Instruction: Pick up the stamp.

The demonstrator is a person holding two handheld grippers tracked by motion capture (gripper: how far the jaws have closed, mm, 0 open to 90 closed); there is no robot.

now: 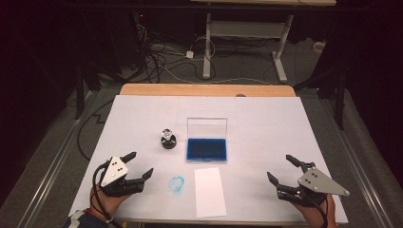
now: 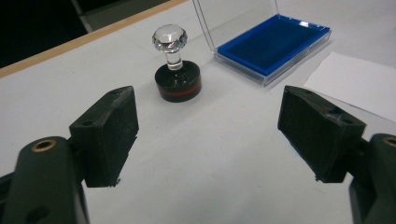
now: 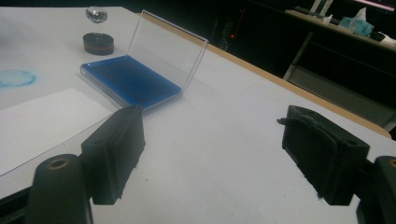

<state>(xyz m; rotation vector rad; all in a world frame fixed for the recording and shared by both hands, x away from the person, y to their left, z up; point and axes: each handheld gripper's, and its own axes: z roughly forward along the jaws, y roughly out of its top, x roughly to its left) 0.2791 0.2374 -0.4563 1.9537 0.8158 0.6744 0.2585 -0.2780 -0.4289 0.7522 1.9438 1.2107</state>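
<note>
High view: the left gripper (image 1: 141,164) rests at the near left of the white table (image 1: 266,118), its jaws spread wide with nothing between them. The right gripper (image 1: 280,169) sits at the near right, jaws likewise wide and empty. Between them, near the front edge, lies a white sheet of paper (image 1: 209,191), and just left of it a pale blue ink smudge (image 1: 177,185) marks the table. Farther off, at the middle, an ink pad (image 1: 206,148) lies open with its clear lid (image 1: 206,127) standing upright behind the blue cushion. Just left of the pad stands a stamp (image 1: 168,138), black base, clear knob, apart from both grippers. Cables trail over the floor beyond the table.

Left gripper view: the left gripper (image 2: 208,133) points at the stamp (image 2: 177,70), which stands upright ahead with bare table between. The ink pad (image 2: 275,44) lies to the right of it, the paper (image 2: 359,81) nearer and further right.

Right gripper view: the right gripper (image 3: 212,154) holds wide jaws over bare table. The ink pad (image 3: 130,79) lies ahead on the left, the stamp (image 3: 98,39) beyond it, the paper (image 3: 46,119) and smudge (image 3: 16,78) at left.
</note>
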